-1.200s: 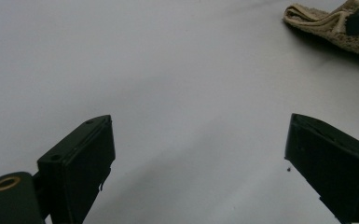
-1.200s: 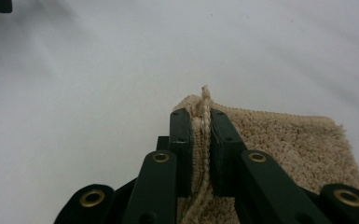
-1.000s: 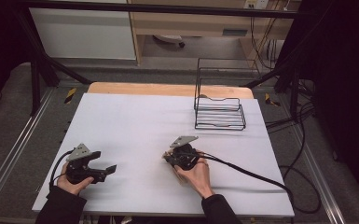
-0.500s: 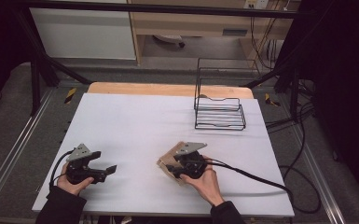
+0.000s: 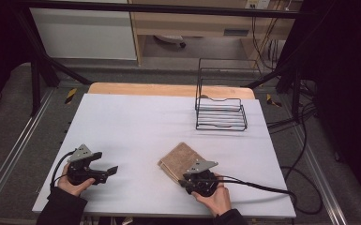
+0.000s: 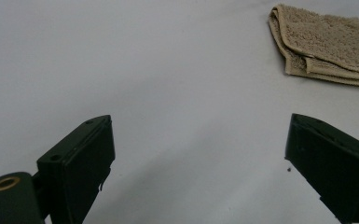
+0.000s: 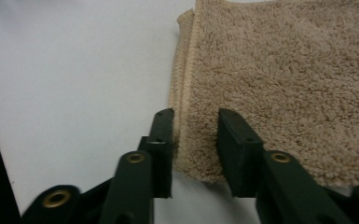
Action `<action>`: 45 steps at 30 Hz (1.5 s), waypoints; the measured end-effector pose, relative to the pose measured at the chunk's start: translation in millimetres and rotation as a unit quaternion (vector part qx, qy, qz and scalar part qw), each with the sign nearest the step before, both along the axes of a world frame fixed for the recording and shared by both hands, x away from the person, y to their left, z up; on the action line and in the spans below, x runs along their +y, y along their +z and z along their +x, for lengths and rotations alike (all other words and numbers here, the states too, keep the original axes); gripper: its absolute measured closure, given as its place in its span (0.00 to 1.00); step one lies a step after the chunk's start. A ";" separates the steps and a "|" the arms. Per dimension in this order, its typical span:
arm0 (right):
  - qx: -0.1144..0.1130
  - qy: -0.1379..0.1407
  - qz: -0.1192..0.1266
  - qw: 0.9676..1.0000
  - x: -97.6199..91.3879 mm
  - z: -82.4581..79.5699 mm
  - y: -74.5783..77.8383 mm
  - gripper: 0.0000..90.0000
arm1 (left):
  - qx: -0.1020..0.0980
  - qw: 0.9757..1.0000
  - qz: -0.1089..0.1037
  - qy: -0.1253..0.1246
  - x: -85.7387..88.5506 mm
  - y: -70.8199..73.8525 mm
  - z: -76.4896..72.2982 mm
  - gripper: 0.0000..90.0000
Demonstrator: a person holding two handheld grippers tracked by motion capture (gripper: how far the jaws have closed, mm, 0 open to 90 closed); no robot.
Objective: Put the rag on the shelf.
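A folded tan towel (image 5: 180, 161) lies flat on the white table (image 5: 140, 122), in front of the person's right hand; the same towel (image 6: 326, 42) sits at the upper right of the left gripper view. My right gripper (image 5: 184, 177) is at the towel's near corner. In the right gripper view its jaws (image 7: 196, 126) stand a narrow gap apart, the left one beside the hem and the right one over the towel (image 7: 284, 84), whose pile between them looks flat, not bunched. My left gripper (image 5: 107, 172) rests at the front left, wide open (image 6: 198, 149) over bare table.
A black wire rack (image 5: 220, 115) stands at the back right of the table. Cables trail from both grippers toward the table's front and right edges. A wooden strip (image 5: 169, 89) runs along the far edge.
The right gripper has drawn back toward the person and to the right, uncovering the towel, which stays where it was. The left gripper has not moved.
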State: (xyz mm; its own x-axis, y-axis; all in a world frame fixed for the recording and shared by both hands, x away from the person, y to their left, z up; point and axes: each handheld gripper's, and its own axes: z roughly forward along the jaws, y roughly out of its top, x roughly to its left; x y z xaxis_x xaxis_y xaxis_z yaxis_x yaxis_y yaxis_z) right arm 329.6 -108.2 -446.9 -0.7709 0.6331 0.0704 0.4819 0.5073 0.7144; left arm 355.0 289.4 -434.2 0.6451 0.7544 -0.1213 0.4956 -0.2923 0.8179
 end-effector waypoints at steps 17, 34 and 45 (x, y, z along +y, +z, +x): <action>-0.021 0.004 -0.023 0.999 1.5 -6.6 -1.4 0.72 | 0.004 1.000 0.001 -0.001 -1.2 -0.9 1.7 0.09; -0.015 -0.011 -0.044 0.999 6.7 -0.9 1.8 0.96 | 0.002 1.000 0.000 -0.003 -1.1 -0.4 1.2 0.09; 0.023 0.004 0.011 1.000 28.4 -2.2 10.9 0.96 | 0.002 1.000 0.001 -0.003 -1.8 -0.9 1.5 0.09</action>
